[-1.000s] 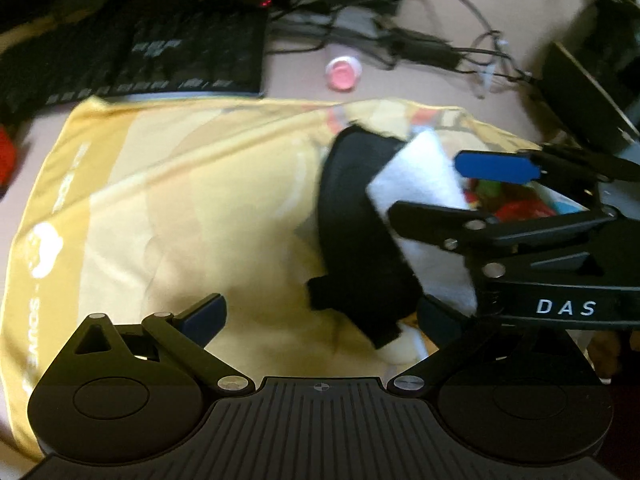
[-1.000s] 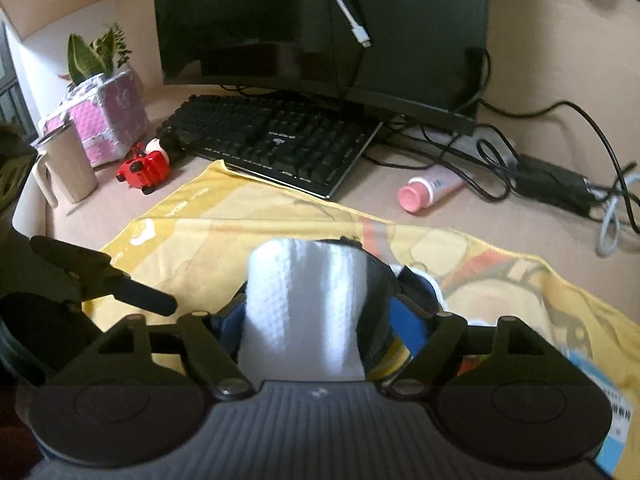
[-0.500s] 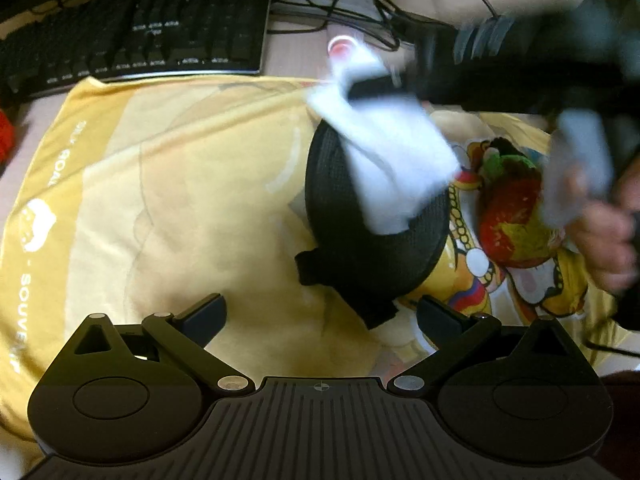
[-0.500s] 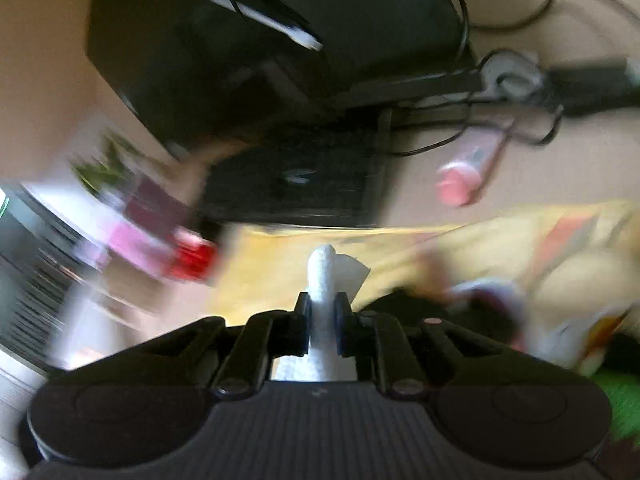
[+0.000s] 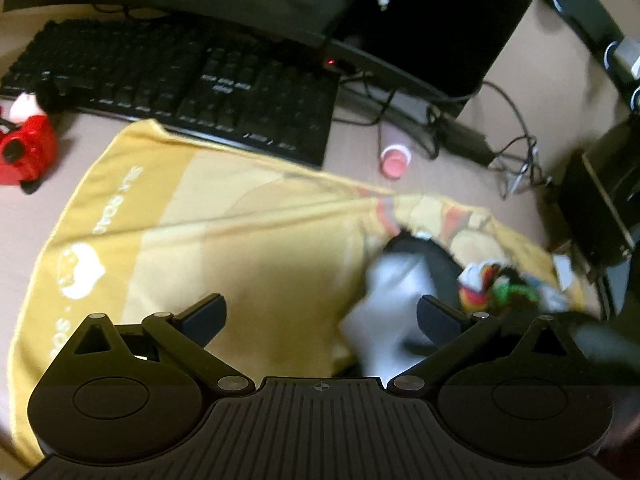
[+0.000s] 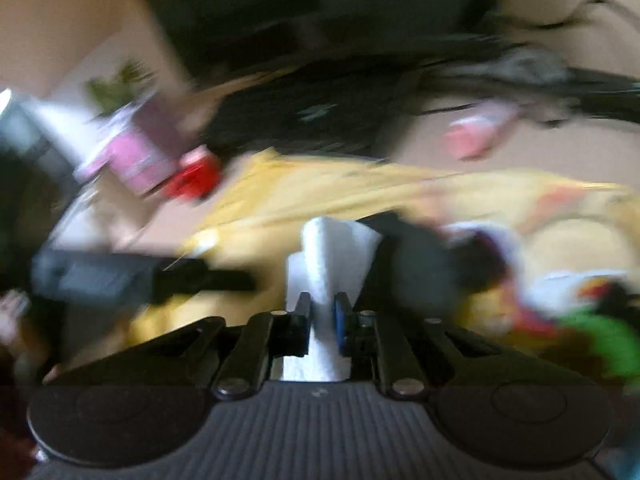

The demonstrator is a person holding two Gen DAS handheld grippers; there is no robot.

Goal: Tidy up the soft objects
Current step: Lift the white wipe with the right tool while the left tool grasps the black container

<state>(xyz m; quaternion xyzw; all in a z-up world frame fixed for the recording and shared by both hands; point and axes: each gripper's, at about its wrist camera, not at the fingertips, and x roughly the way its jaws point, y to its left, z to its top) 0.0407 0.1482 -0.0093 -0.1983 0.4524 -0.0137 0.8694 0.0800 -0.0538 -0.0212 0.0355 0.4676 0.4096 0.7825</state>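
A yellow printed cloth (image 5: 224, 240) lies spread over the desk. My right gripper (image 6: 322, 320) is shut on a white towel (image 6: 332, 248), which sticks up between its fingers. In the left wrist view the same white towel (image 5: 388, 308) is a blur just left of my right-hand finger (image 5: 438, 316). A black mesh item (image 5: 436, 260) lies on the cloth behind the towel. My left gripper (image 5: 320, 316) is open above the cloth with nothing held. The right wrist view is heavily motion-blurred.
A black keyboard (image 5: 176, 84) and monitor (image 5: 400, 12) stand at the back. Cables (image 5: 500, 136) and a pink-capped bottle (image 5: 396, 158) lie behind the cloth. A red toy (image 5: 24, 152) sits at left. A colourful plush (image 5: 500, 288) lies at right, by a black box (image 5: 600, 196).
The right gripper shut on the white towel and lifted it off the black mesh item, swinging it toward the near side. The left gripper pulled back and stays open.
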